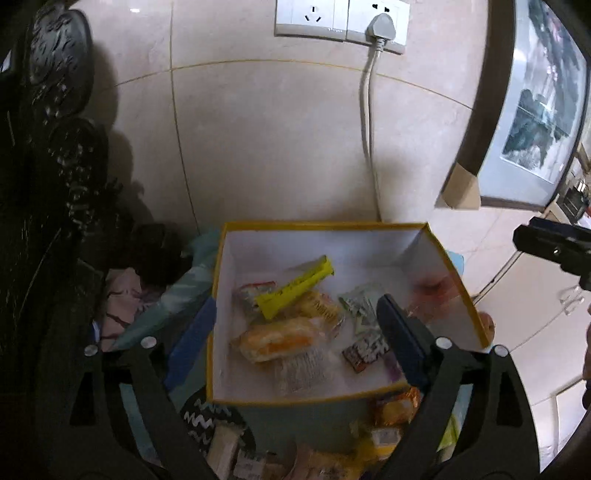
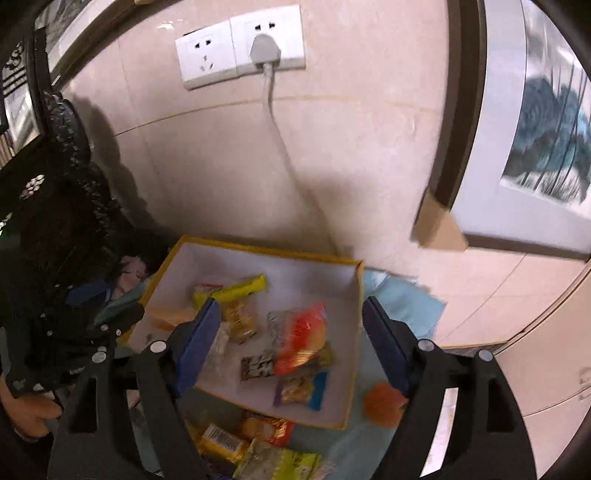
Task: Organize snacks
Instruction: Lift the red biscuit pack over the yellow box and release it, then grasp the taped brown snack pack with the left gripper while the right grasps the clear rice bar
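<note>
The landmark is the yellow-rimmed box (image 1: 325,229), open-topped with white inner walls, standing against the tiled wall on a pale blue cloth (image 2: 406,299).

Left of the box lies a dark patterned bag or garment (image 1: 66,166), with a pinkish cloth (image 1: 122,295) tucked at its foot. The left gripper (image 1: 295,332) hangs over the box with its jaws spread wide and nothing between them: 1 blue pad sits outside the box's left wall, the other over its right half.

Inside the box, from left: a small red-topped packet (image 1: 251,291), a long yellow bar (image 1: 295,288) lying slantwise toward the back wall, an orange-and-white bread-like pack (image 1: 277,339) near the front, a clear wrapper (image 1: 303,369) just in front of that, a green-and-white sachet (image 1: 358,306) and a dark brown candy (image 1: 365,352) toward the right.

The right gripper (image 2: 291,343) also hovers wide and empty, 1 pad over the box's left side, the other beyond its right wall. Between them lies an orange-red packet (image 2: 303,339) and a blue-edged packet (image 2: 301,391).

In front of the box more snacks (image 2: 258,439) lie loose on the cloth. Just right of the box sits a blurred orange item (image 2: 382,404).

Above the box, a white cord (image 1: 367,122) runs down from a wall socket (image 1: 341,22). Right of it leans a framed picture (image 1: 532,103).
</note>
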Motion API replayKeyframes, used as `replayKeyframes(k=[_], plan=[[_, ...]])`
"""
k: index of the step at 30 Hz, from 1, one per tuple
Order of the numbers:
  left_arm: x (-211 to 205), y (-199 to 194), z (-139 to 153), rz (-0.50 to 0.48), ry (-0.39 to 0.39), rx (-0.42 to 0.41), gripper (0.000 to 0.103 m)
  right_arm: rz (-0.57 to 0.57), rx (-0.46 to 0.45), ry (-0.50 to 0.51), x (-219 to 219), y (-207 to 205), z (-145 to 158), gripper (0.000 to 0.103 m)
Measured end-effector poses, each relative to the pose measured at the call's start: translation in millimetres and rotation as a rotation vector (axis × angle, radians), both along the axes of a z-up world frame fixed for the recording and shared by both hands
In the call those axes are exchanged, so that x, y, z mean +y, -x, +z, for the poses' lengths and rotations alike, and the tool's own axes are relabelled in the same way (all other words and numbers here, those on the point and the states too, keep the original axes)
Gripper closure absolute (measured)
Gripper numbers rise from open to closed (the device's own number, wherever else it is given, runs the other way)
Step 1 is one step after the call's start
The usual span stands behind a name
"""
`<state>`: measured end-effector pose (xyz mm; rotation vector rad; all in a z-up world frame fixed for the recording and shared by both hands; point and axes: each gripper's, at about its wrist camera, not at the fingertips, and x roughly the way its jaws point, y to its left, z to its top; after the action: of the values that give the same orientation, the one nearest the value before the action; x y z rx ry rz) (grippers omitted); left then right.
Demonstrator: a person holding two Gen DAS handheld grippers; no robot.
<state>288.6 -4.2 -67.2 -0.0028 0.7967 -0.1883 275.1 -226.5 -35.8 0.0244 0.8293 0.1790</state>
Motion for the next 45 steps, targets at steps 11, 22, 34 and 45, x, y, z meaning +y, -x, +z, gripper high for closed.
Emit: replayKeyframes(k=[11,22,34,45], plan=[[50.7,133.4,-71.6,0.130,0.012,0.087,0.011,-0.012,0.216,0.009,-8.2,109.2,-111.9,0.014],[98.2,208.2,-139.6,0.199,-0.068,0.211,0.011,-0.059,0.397,0.080,-4.0,167.8,-200.6,0.056],[104.0,188.4,-175.4,0.186,-0.117,0.249,0.067,-0.066,0.452,0.154,24.8,151.1,-227.9,0.061],[109.6,193.1,-176.4,0.138,-0.016,0.295,0.073,-0.058,0.441,0.107,-1.2,159.8,-226.1,0.072]])
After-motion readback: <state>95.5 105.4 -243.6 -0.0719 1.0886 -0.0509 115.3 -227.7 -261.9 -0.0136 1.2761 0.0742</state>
